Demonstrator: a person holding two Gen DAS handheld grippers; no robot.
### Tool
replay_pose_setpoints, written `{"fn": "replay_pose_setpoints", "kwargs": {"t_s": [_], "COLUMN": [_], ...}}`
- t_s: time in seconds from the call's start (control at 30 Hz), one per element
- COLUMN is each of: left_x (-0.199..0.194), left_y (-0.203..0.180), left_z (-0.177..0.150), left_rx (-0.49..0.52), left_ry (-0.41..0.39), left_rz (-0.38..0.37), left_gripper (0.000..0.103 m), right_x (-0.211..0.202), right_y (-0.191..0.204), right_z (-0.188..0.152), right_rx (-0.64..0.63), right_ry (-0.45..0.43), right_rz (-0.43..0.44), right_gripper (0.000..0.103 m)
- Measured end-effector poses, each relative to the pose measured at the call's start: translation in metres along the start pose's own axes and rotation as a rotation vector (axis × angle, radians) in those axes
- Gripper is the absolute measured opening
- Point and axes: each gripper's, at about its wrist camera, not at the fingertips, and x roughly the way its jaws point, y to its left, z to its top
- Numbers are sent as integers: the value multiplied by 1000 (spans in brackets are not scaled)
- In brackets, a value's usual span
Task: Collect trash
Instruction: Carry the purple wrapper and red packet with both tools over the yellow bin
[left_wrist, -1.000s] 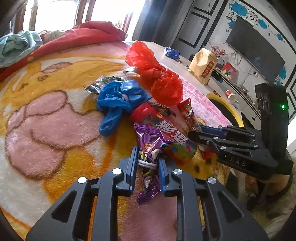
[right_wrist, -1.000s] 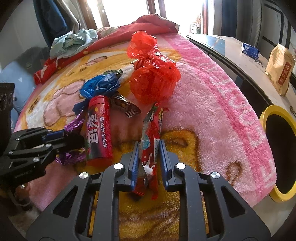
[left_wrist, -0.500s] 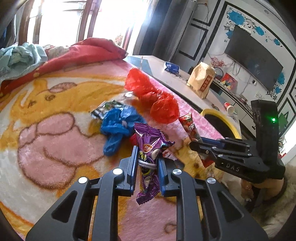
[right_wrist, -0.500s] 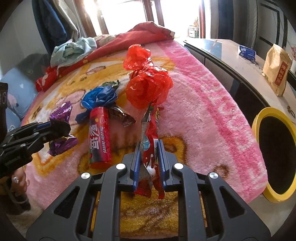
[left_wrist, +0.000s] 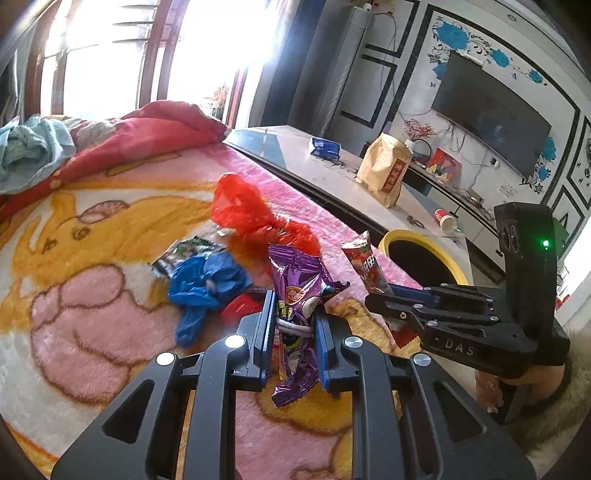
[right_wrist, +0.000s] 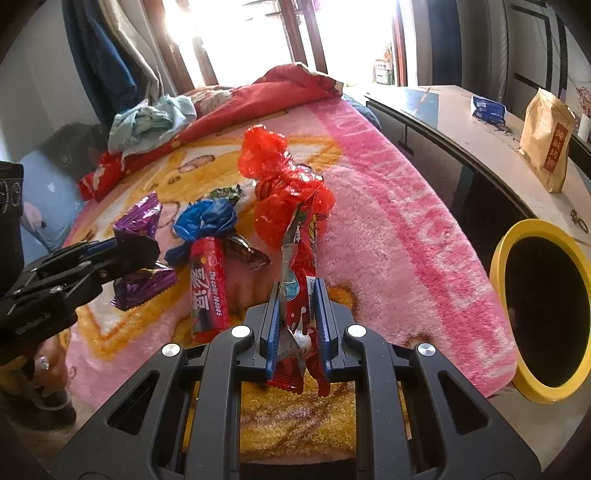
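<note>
My left gripper (left_wrist: 294, 314) is shut on a purple snack wrapper (left_wrist: 297, 291), held clear above the pink and yellow blanket (left_wrist: 92, 295). My right gripper (right_wrist: 296, 299) is shut on a red snack wrapper (right_wrist: 304, 258), also lifted off the blanket. Each gripper shows in the other's view: the right one (left_wrist: 384, 291) with the red wrapper (left_wrist: 364, 264), the left one (right_wrist: 136, 243) with the purple wrapper (right_wrist: 142, 218). Still lying on the blanket are a red plastic bag (right_wrist: 284, 184), a blue plastic bag (right_wrist: 207, 221), a red candy tube (right_wrist: 207, 288) and a small dark wrapper (right_wrist: 245, 251).
A yellow-rimmed black bin (right_wrist: 546, 317) stands at the right, just past the blanket's edge. Behind it runs a long counter (right_wrist: 472, 140) with a brown paper bag (right_wrist: 548, 140) and a blue packet (right_wrist: 487, 109). Crumpled clothes (right_wrist: 151, 122) lie at the far end.
Both grippers have risen with their wrappers, which now hang clear of the blanket. The candy tube that lay against the purple wrapper stays behind on the blanket.
</note>
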Motion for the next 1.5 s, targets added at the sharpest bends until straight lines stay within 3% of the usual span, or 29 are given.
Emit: {"fn": "replay_pose_setpoints", "kwargs": {"t_s": [1.5], "left_x": [43], "left_y": [-81], "left_z": [28], "left_rx": [137], "left_ry": [-7], "left_rz": [-104], "left_gripper": [18], "right_x": [-55], "right_y": [-92], "right_z": [16], "right_rx": [183], "right_ry": [-152], "right_rz": [-140], "right_gripper": [12]}}
